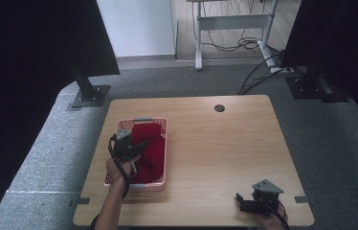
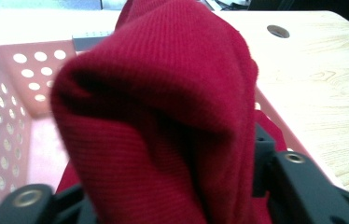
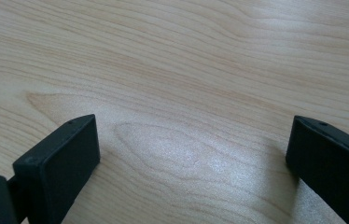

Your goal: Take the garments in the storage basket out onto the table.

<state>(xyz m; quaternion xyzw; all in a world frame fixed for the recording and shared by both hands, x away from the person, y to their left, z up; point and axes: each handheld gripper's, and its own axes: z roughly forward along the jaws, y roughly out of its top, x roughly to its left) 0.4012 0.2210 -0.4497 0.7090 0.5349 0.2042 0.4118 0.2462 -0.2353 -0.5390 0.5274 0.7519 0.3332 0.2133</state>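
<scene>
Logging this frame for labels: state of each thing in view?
red knit cloth: bunched, pinched between the left gripper's jaws, over the basket
pink basket: upright on the table, red cloth in it
left gripper: shut on the cloth
right gripper: open, empty, low over bare table

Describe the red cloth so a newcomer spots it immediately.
Start at the wooden table, then go to the pink perforated basket on its left half. The dark red ribbed knit cloth fills the basket, one fold pinched by the left gripper; it is the only fabric on the table.
</scene>
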